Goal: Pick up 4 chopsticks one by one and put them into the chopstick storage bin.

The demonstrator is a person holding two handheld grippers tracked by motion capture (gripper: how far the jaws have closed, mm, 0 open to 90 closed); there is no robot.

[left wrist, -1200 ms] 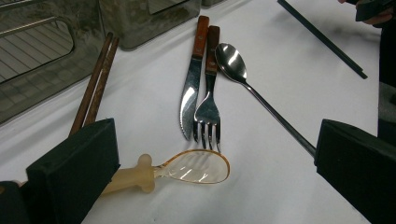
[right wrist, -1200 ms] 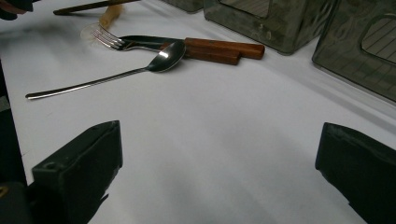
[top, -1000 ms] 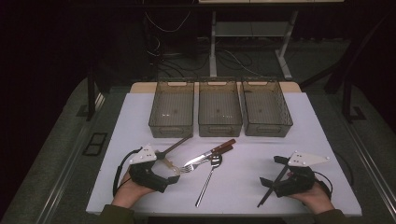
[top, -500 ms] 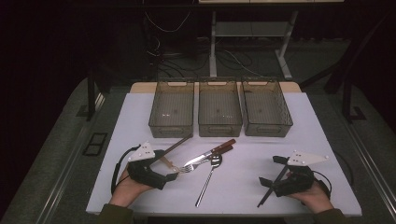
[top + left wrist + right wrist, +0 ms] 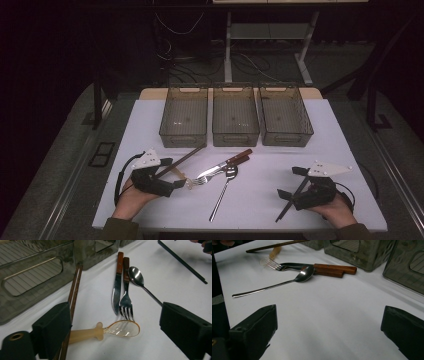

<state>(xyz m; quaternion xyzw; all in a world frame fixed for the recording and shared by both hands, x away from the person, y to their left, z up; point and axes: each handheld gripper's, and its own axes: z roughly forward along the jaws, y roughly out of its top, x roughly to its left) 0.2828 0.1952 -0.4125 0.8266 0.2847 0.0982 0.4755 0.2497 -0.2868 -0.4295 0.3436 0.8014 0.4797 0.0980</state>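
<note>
My left gripper [image 5: 173,173] [image 5: 117,340] is open at the table's front left, its jaws either side of an amber plastic spoon [image 5: 183,176] [image 5: 110,330]. The spoon's handle lies by the left jaw, crossing two brown chopsticks [image 5: 182,157] [image 5: 75,282]. Beyond it lie a wooden-handled knife [image 5: 225,164] [image 5: 117,290], a matching fork [image 5: 125,295] and a metal spoon [image 5: 223,190] [image 5: 136,277] [image 5: 304,273]. At the front right my right gripper [image 5: 291,182] [image 5: 329,327] is open over bare table, with black chopsticks [image 5: 287,202] [image 5: 182,261] beside it.
Three smoky clear bins stand in a row at the back: left [image 5: 183,135], middle [image 5: 235,136], right [image 5: 285,136]. The white table [image 5: 280,160] has open room between the cutlery and the right gripper. The floor around it is dark.
My left gripper has edged slightly forward around the plastic spoon's handle. The right gripper and the cutlery stay where they were.
</note>
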